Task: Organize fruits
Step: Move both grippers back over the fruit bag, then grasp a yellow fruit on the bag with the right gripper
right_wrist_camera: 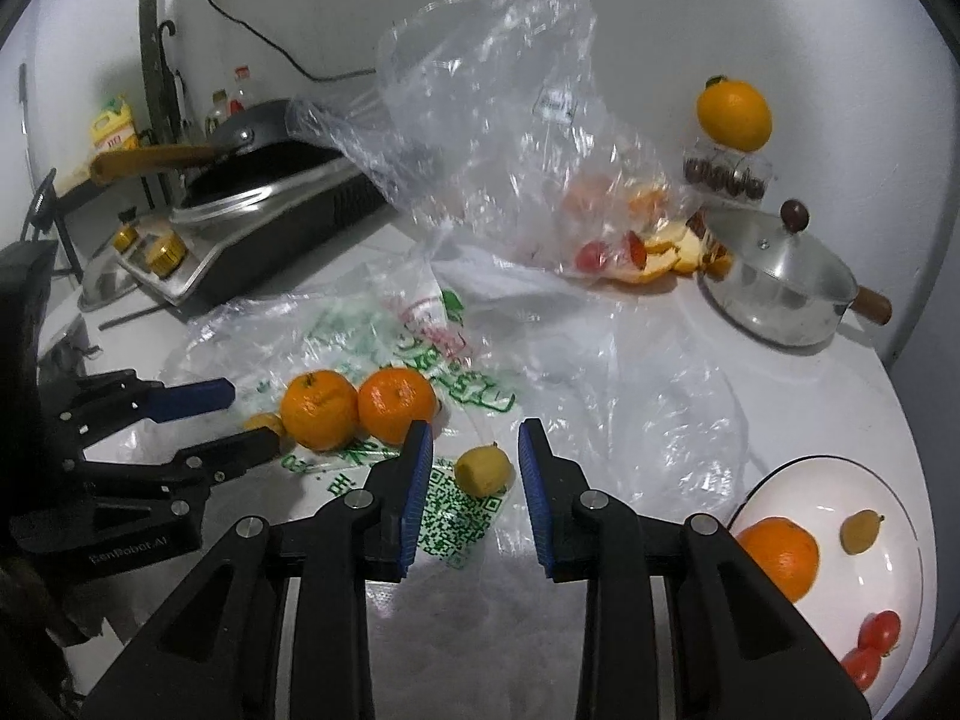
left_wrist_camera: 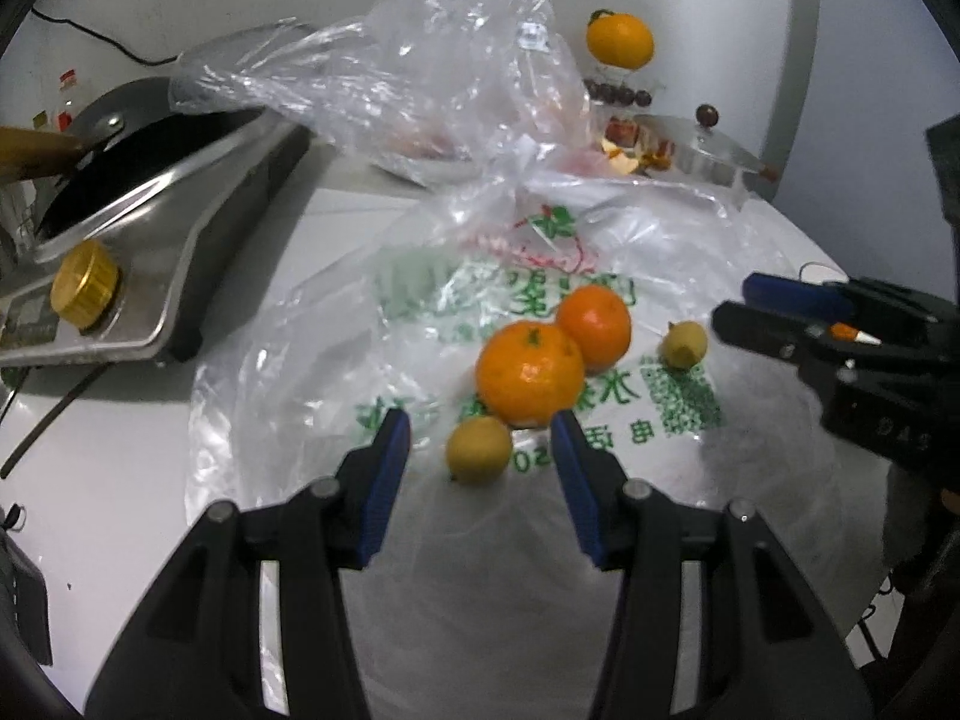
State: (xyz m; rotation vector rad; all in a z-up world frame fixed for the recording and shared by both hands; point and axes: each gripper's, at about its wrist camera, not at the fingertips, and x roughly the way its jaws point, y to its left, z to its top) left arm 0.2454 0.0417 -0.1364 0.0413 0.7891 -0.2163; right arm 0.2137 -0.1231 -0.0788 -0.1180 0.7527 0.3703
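Observation:
Two oranges [left_wrist_camera: 530, 375] [left_wrist_camera: 595, 327] lie side by side on a flat plastic bag with green print [left_wrist_camera: 420, 300]. My left gripper [left_wrist_camera: 480, 426] is open, and a small yellow fruit [left_wrist_camera: 479, 450] sits between its blue pads [left_wrist_camera: 384, 480] without touching them. My right gripper [right_wrist_camera: 477, 429] is also open around another small yellow fruit [right_wrist_camera: 483, 469], with a gap on each side. Seen from the right wrist, the left gripper [right_wrist_camera: 255, 417] comes in from the left beside the oranges [right_wrist_camera: 318, 408]. At the lower right, a white plate [right_wrist_camera: 870, 588] holds an orange [right_wrist_camera: 780, 558], a small yellow fruit [right_wrist_camera: 861, 531] and red tomatoes [right_wrist_camera: 876, 642].
An induction cooker with a dark pan [right_wrist_camera: 270, 180] stands at the back left. A crumpled clear bag [right_wrist_camera: 510, 120] with peels [right_wrist_camera: 660, 252] rises behind the printed bag. A steel pot with a lid [right_wrist_camera: 780, 288] and an orange on a jar [right_wrist_camera: 733, 114] stand at the back right.

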